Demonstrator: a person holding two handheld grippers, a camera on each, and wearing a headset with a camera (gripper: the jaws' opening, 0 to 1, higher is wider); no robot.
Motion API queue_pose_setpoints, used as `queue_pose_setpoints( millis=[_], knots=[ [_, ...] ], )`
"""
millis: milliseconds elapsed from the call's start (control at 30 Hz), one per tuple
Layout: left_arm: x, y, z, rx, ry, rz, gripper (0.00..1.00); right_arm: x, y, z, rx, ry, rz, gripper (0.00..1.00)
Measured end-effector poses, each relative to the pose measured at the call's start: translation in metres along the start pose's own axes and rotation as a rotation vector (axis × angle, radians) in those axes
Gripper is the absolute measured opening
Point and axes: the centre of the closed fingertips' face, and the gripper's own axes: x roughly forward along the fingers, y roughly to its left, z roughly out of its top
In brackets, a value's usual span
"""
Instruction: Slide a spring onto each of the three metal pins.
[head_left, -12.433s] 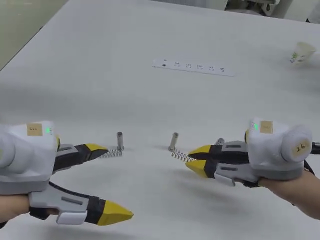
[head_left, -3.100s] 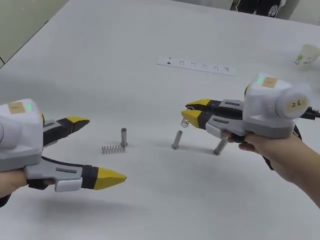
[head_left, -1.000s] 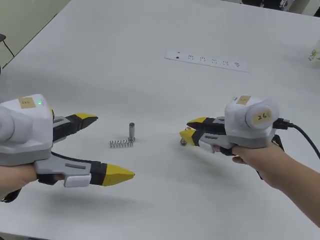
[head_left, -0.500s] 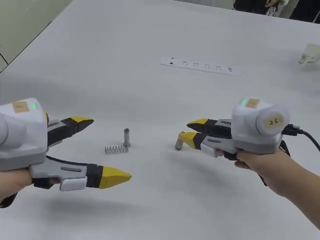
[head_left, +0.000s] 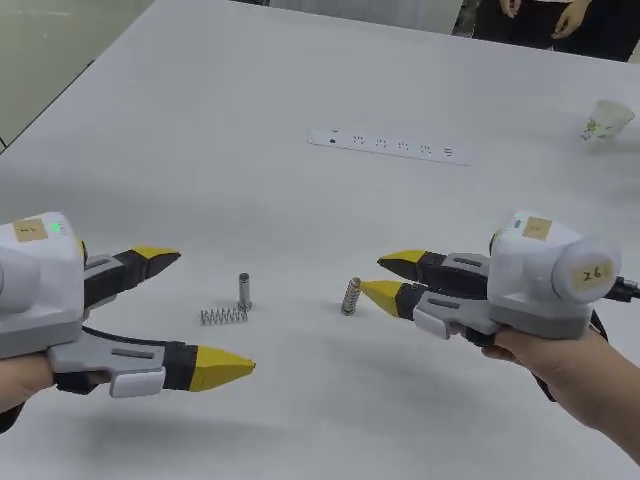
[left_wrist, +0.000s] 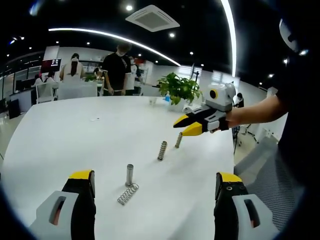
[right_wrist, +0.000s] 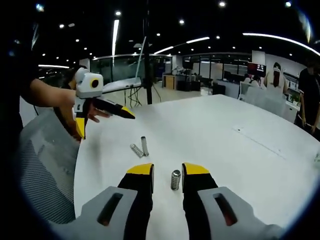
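Right gripper (head_left: 385, 277) jaws slightly apart, tips just beside sprung pin (head_left: 350, 296). Left gripper (left_wrist: 155, 176) wide apart, empty. Loose spring (head_left: 223, 316) lies beside bare pin (head_left: 243, 290).

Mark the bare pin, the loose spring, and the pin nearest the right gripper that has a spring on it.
bare pin (head_left: 244, 290), head view, middle of its shaft
loose spring (head_left: 223, 316), head view, middle coils
sprung pin (head_left: 350, 296), head view, coils halfway up
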Motion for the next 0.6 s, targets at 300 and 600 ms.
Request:
queue_pose_setpoints(
  millis=[300, 600],
  knots=[
    [0.003, -0.003, -0.001, 0.000, 0.008, -0.013, 0.98, -0.017, 0.007, -0.016, 0.037, 0.010, 0.006, 0.21],
    [0.001, -0.004, -0.002, 0.001, 0.010, -0.015, 0.98, -0.032, 0.017, -0.031, 0.065, 0.019, 0.014, 0.22]
  ],
)
